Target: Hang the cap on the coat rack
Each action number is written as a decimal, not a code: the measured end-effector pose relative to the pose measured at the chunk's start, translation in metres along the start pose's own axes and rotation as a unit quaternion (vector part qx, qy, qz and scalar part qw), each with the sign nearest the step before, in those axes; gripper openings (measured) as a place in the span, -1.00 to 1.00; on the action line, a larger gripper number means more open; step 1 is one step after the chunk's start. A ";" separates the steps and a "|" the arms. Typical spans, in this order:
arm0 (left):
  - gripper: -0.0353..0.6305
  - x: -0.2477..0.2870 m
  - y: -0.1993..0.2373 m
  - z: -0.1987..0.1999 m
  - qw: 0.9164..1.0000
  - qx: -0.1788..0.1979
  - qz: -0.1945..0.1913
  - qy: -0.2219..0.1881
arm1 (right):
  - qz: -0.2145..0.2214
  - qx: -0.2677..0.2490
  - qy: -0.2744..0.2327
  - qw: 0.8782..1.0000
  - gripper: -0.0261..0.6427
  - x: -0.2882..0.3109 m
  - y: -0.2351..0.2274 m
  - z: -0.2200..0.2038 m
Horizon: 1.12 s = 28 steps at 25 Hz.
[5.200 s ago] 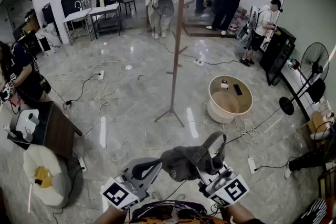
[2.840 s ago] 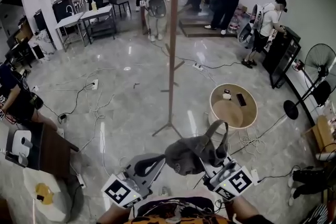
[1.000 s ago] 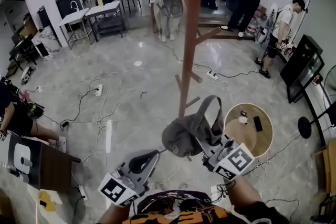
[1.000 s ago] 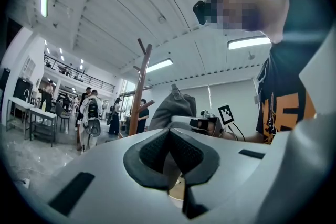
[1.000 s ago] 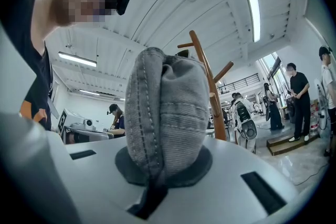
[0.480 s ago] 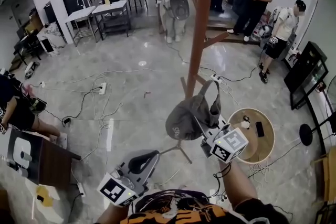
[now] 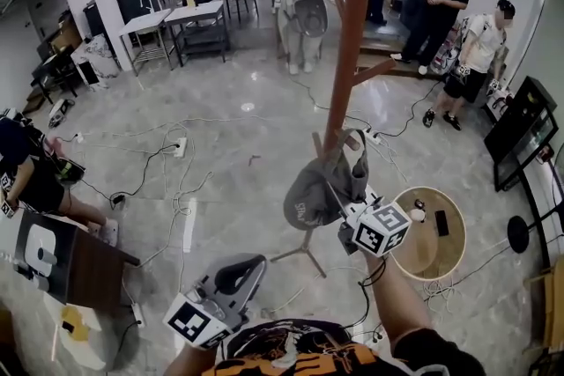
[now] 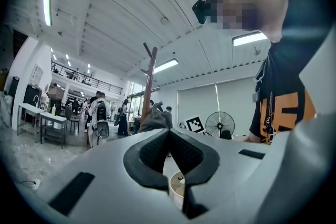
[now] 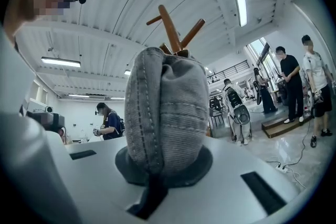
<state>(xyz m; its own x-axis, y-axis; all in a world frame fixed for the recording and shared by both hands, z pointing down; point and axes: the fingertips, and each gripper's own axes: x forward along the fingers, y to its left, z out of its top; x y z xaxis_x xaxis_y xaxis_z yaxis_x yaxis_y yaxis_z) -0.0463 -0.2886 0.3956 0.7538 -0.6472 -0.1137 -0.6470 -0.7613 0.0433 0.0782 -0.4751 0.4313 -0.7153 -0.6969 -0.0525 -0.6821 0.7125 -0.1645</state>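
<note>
Claws first: R claw (image 7: 338, 200) has gone further out from the body vs 1 s back, arm now stretched. It has carried the cap (image 7: 315, 187) from open floor in front of the coat rack (image 7: 354, 31) right up to its pole. L claw (image 7: 238, 270) hasn't shifted, low by the body. Cap hung left of and clear of the pole then; now its top edge sits against the pole, next to a low peg (image 7: 317, 140). Can't tell if it's hooked on.

Cap: grey denim-type cloth w/ pale stitched seams, crown sagging down-left, small pale print on the side, back part bunched upward. In the R gripper view it fills the middle, w/ the rack's top prongs poking out above it.

R claw: clenched tight on a fold of the cap, cloth pinched btwn the pads. L claw: tips together, nothing in them, touching nothing. Just right of the R claw a round tabletop (image 7: 432, 258) stands on the floor; ppl stand well beyond the rack.
</note>
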 end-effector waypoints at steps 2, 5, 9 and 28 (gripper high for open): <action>-0.83 0.000 0.000 0.000 1.000 0.000 0.002 0.001 | -0.003 0.006 0.005 1.000 -0.86 0.004 -0.007 -0.006; -0.83 -0.005 0.002 0.001 1.000 0.001 0.006 -0.001 | -0.006 0.010 0.011 1.000 -0.86 0.013 -0.011 -0.015; -0.83 -0.012 0.006 -0.002 1.000 0.001 0.015 0.002 | -0.011 0.006 0.019 1.000 -0.86 0.020 -0.016 -0.024; -0.83 -0.023 0.023 -0.004 1.000 -0.006 0.028 0.005 | -0.041 -0.077 0.039 0.995 -0.60 0.027 -0.033 -0.045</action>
<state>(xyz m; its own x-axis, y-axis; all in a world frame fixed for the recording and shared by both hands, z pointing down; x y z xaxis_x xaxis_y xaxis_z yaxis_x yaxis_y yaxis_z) -0.0777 -0.2913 0.4031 0.7174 -0.6892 -0.1012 -0.6871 -0.7241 0.0604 0.0746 -0.5132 0.4794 -0.6614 -0.7493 0.0332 -0.7499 0.6615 -0.0113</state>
